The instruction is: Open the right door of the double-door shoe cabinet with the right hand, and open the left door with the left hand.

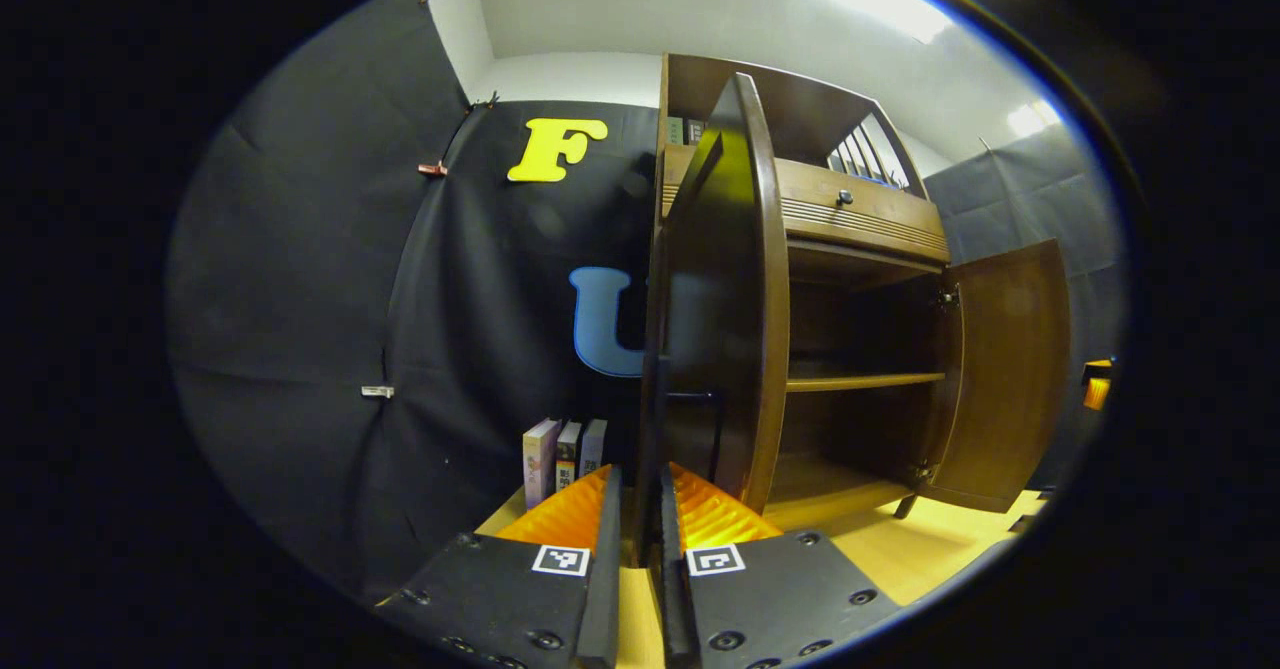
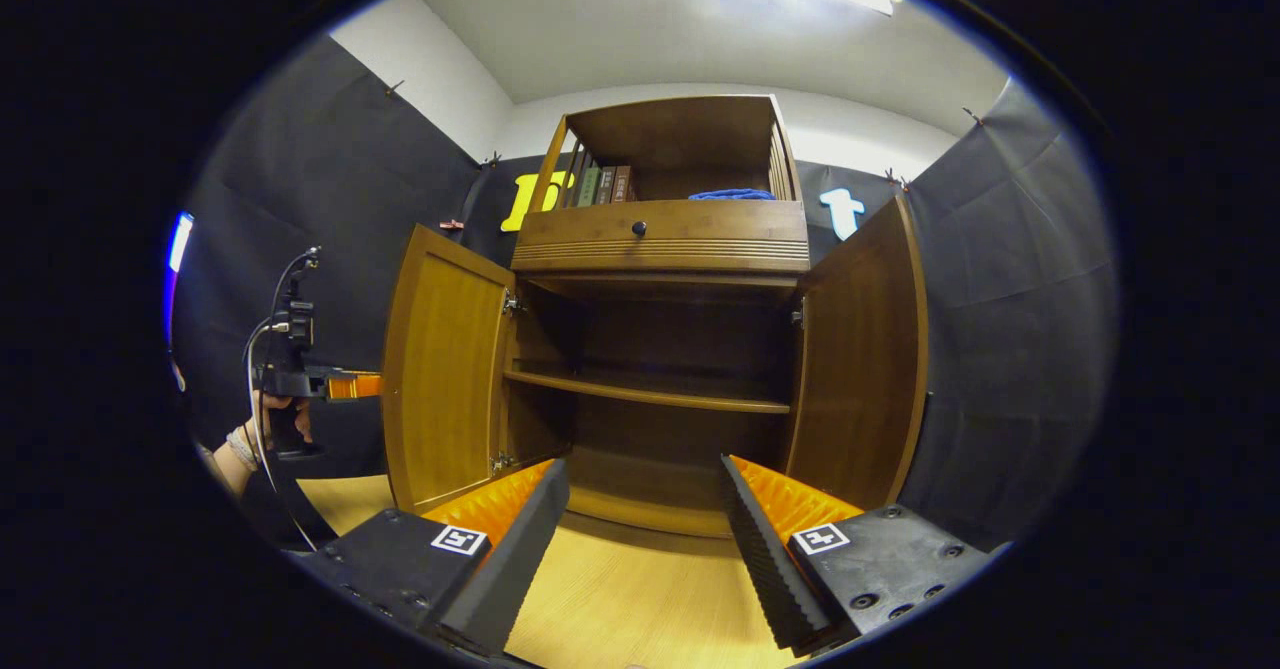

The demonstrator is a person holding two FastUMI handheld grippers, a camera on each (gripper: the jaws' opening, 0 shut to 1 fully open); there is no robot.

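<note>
The shoe cabinet (image 2: 660,349) stands on the wooden desk (image 2: 620,599) at 12 o'clock in the right gripper view, with both doors swung out. The right door (image 2: 865,369) stands at about 2 o'clock, wide open. The left door (image 2: 445,379), at about 10 o'clock, is open to a similar angle. In the left gripper view the left door (image 1: 720,309) is seen edge-on at 12 o'clock, its lower edge between the fingers of the left hand-held gripper (image 1: 637,519), which are nearly closed; whether both press on the wood cannot be told. The right hand-held gripper (image 2: 645,509) is spread wide and holds nothing, pointing into the cabinet's lower shelf space. The step in hand looks like the end of the left door's swing. The next move probably calls for the left fingers to part and draw off the door edge without pushing it back.
</note>
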